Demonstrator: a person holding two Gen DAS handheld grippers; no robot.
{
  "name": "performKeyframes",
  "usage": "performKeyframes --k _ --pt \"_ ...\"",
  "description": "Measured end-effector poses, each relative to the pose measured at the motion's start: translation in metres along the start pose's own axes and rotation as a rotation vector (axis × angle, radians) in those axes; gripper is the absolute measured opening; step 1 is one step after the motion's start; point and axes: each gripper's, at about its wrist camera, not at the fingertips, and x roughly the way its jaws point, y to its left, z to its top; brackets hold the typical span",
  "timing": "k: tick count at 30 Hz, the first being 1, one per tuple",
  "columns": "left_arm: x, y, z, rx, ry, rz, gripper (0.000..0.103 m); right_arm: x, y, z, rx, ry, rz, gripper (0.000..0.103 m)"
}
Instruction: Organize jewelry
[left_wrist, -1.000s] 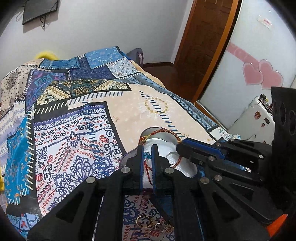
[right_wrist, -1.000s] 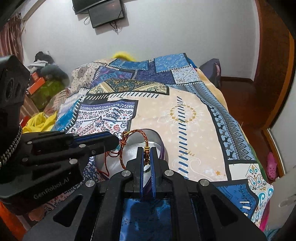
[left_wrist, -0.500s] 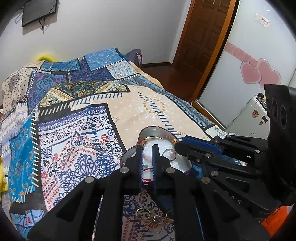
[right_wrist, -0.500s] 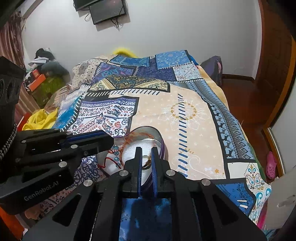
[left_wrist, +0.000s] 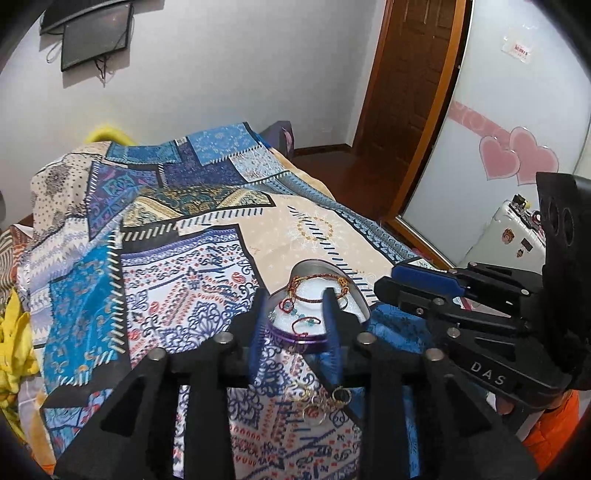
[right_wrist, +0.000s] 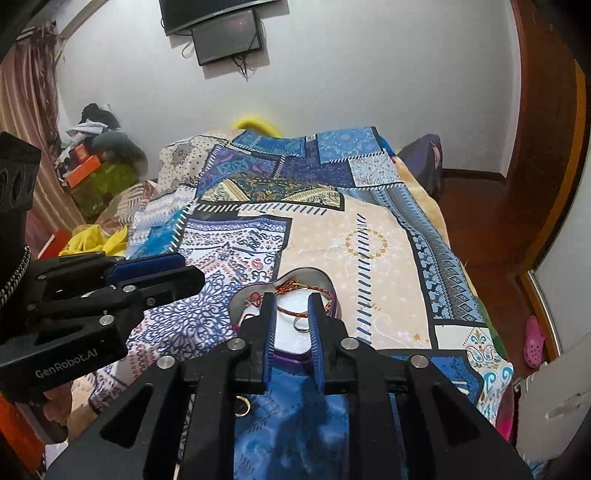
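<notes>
A heart-shaped purple tin (left_wrist: 314, 338) with a white lining sits on the patterned bedspread; it also shows in the right wrist view (right_wrist: 291, 356). A red and gold braided cord bracelet (left_wrist: 314, 282) lies inside the tin, and shows in the right wrist view (right_wrist: 295, 284). My left gripper (left_wrist: 295, 299) is open and empty just above the tin's near side. My right gripper (right_wrist: 291, 299) is open and empty over the tin. Several gold rings (left_wrist: 321, 400) lie on the bedspread below the left gripper. A single gold ring (right_wrist: 242, 402) lies near the right gripper's base.
The patchwork bedspread (left_wrist: 177, 236) covers the whole bed. A wooden door (left_wrist: 402, 88) and a mirrored wardrobe with pink hearts (left_wrist: 517, 158) stand to the right. Yellow cloth (right_wrist: 96, 240) and clutter lie left of the bed. A screen (right_wrist: 229, 37) hangs on the wall.
Both grippers have opened and let go of the cord bracelet, which now lies in the tin. Both have pulled back a little from the tin.
</notes>
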Motion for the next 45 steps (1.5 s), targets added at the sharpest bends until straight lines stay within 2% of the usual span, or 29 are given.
performKeyframes --k 4,6,13,24,31,40,41,43,45 --pt "-0.015 0.001 -0.008 0.003 -0.009 0.016 0.036 -0.006 0.007 -0.004 -0.009 -0.007 0.000 0.030" --pt "-0.021 0.003 -0.013 0.001 -0.007 0.021 0.039 -0.008 0.009 -0.007 -0.014 -0.005 0.001 0.031" --pt "-0.022 0.007 -0.035 -0.013 0.037 0.021 0.040 -0.003 0.017 -0.025 -0.029 0.042 0.010 0.031" --pt "0.008 0.003 -0.079 -0.036 0.184 -0.033 0.040 0.010 0.015 -0.059 -0.017 0.145 0.017 0.031" --pt "0.029 -0.004 -0.090 -0.034 0.247 -0.061 0.040 0.012 0.011 -0.073 -0.005 0.181 0.024 0.031" --pt "0.046 -0.006 -0.087 -0.019 0.249 -0.074 0.040 0.014 0.004 -0.077 0.011 0.193 0.038 0.031" --pt "0.047 -0.006 -0.087 -0.017 0.247 -0.074 0.038 0.015 0.005 -0.077 0.013 0.193 0.039 0.031" --pt "0.048 -0.006 -0.087 -0.013 0.245 -0.076 0.028 0.015 0.004 -0.077 0.016 0.193 0.043 0.031" --pt "0.048 -0.005 -0.087 -0.013 0.241 -0.080 0.027 0.016 0.005 -0.077 0.015 0.195 0.048 0.031"
